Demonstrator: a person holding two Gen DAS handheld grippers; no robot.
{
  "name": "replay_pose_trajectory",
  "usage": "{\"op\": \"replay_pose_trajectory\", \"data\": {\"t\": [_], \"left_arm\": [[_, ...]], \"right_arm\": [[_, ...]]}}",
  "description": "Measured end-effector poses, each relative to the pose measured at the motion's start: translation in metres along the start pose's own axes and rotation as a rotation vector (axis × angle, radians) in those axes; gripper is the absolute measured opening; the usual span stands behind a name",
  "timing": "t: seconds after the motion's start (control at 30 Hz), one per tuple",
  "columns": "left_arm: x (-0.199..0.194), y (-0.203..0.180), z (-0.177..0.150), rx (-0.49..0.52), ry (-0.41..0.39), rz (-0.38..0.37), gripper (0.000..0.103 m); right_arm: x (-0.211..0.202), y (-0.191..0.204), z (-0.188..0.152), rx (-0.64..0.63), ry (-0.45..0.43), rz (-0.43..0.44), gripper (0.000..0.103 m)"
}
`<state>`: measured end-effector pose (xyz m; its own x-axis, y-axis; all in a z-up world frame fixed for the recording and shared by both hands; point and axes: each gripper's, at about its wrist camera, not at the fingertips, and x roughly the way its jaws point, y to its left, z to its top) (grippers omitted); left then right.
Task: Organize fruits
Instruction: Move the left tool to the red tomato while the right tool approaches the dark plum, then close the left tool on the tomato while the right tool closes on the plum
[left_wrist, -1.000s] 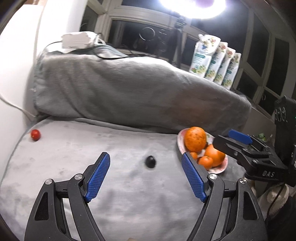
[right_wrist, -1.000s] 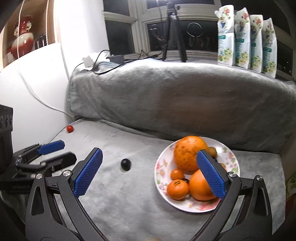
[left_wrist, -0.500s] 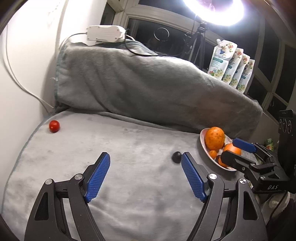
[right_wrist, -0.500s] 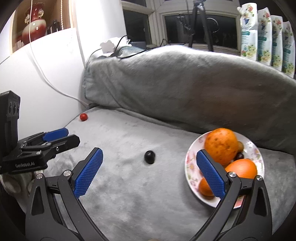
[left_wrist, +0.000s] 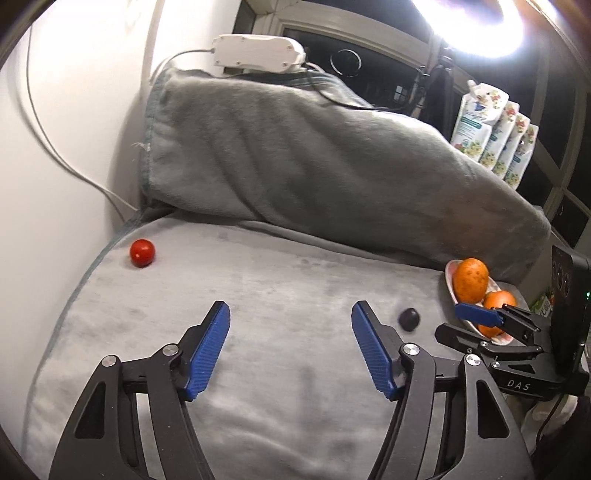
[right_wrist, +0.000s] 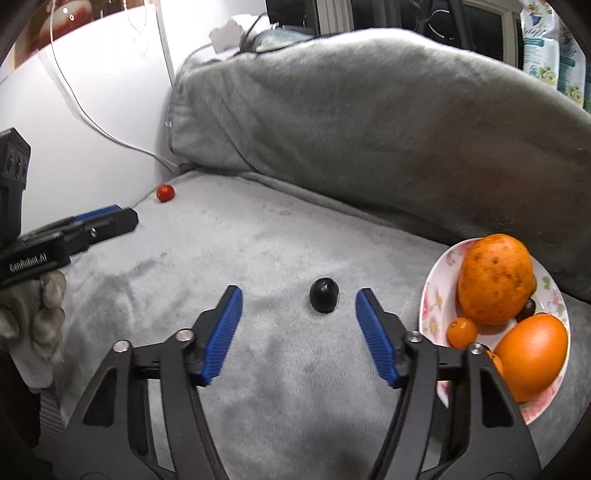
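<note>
Tomato (left_wrist: 142, 252) sits far off at the left edge of the grey blanket (left_wrist: 280, 280), close to the wall and well apart from everything else — a stray, by the look of it, waiting to be gathered. The left gripper (left_wrist: 290, 314) hangs over bare blanket between the tomato and the dark fruit, its jaws apart with nothing between them; they have just been closing a little, and it seems headed the tomato's way. Next along, the small dark fruit (right_wrist: 324, 294) lies alone on the cloth, and the right gripper (right_wrist: 298, 299) is lined up behind it, jaws just narrowed but not yet touching — sized for so small a thing, I'd say. At the far right the flowered plate (right_wrist: 430, 291) already holds the oranges, the likely home for both strays.
</note>
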<state>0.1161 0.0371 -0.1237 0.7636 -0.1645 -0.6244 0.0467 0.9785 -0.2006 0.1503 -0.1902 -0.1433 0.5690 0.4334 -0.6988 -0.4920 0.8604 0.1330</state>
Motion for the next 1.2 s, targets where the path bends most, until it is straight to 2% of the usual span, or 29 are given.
{"op": "replay_pose_trajectory", "data": {"t": [0.17,0.23,0.3,0.37,0.7,1.0,1.2], "left_arm": [[0.008,0.023,0.007,-0.012,0.011,0.025,0.066],[0.013,0.037,0.010,-0.031,0.021,0.037,0.065],[0.020,0.054,0.014,-0.065,0.035,0.049,0.058],[0.027,0.071,0.019,-0.096,0.043,0.061,0.058],[0.064,0.120,0.035,-0.145,0.077,0.178,0.051],[0.090,0.132,0.037,-0.140,0.112,0.216,0.043],[0.100,0.135,0.040,-0.126,0.120,0.233,0.042]], "right_arm": [[0.016,-0.003,0.001,0.001,0.025,-0.011,0.061],[0.021,-0.004,0.001,0.005,0.032,-0.011,0.060],[0.025,-0.005,0.001,0.006,0.040,-0.011,0.055],[0.031,-0.006,0.000,0.009,0.051,-0.015,0.054],[0.045,-0.009,0.003,0.018,0.061,-0.025,0.052],[0.052,-0.009,0.002,0.016,0.067,-0.027,0.047],[0.051,-0.009,0.002,0.014,0.067,-0.035,0.047]]}}
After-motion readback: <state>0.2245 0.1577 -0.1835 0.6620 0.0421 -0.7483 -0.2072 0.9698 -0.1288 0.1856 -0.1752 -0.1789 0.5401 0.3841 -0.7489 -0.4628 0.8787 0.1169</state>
